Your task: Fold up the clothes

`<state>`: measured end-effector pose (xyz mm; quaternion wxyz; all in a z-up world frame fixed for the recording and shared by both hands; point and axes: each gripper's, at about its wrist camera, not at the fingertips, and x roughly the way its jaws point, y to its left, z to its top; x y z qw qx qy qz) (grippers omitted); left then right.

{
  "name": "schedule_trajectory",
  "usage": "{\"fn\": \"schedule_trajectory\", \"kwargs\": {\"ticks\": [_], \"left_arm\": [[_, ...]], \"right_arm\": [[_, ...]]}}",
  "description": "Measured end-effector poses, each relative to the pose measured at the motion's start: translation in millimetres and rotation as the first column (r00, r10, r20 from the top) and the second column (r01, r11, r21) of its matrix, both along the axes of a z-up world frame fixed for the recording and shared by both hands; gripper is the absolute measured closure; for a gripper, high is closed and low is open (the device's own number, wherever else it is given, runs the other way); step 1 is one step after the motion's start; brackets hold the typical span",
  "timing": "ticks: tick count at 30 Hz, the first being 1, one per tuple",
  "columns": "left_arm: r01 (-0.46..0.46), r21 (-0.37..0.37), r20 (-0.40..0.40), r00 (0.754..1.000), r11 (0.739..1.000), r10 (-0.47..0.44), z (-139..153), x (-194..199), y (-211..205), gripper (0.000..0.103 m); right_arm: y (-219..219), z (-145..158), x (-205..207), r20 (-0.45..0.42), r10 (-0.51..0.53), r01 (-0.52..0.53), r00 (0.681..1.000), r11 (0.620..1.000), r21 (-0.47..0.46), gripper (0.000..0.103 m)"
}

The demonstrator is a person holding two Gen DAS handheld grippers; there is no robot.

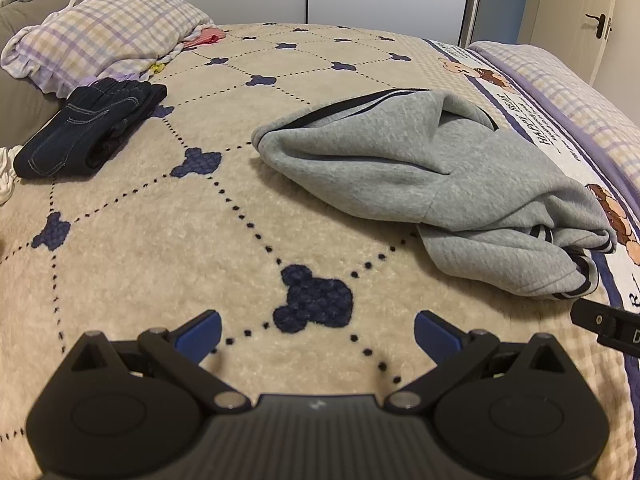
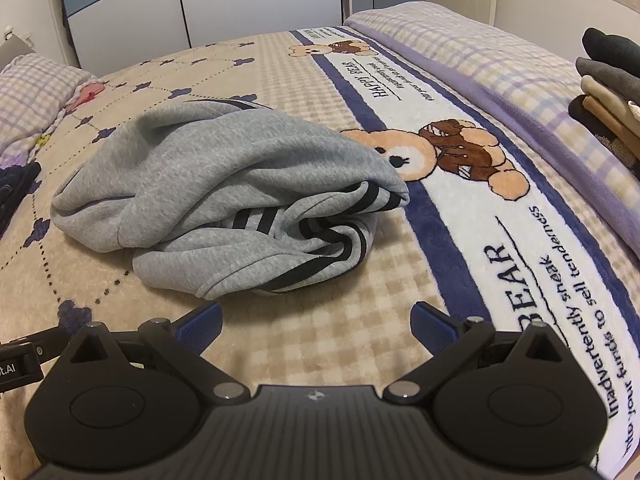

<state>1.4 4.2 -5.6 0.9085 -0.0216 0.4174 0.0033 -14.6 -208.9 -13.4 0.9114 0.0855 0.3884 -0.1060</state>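
Sweatshirt [image 2: 224, 192], grey and crumpled, lies mid-frame on the bed [image 2: 320, 340]; both left tongs [image 1: 318, 334] and right tongs [image 2: 316, 326] hover at bottom centre, spread wide, holding nothing.

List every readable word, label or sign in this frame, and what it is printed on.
"HAPPY BEAR": blanket, white band, far end.
"BEAR": same band, nearer.
"Inadvertently sneak tenderness": script below it.
"nto your funds to sell": next line, cut off.
"t.AI": left gripper body, cut off.
Small script under "HAPPY BEAR": too small.
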Motion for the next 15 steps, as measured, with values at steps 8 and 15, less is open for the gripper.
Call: {"fn": "schedule_trajectory", "kwargs": {"ticks": [8, 15], "left_arm": [[-0.002, -0.002, -0.007, 1.000, 1.000, 0.002, 0.2, 2.1, 0.9, 0.000], [0.002, -0.003, -0.012, 1.000, 1.000, -0.003, -0.1, 2.7, 0.7, 0.000]], "right_arm": [[-1.7, 1.2, 0.8, -0.005, 0.007, -0.007, 1.000, 1.000, 0.001, 0.000], [-2.3, 0.8, 1.1, -0.009, 0.009, -0.009, 1.000, 1.000, 0.001, 0.000]]}}
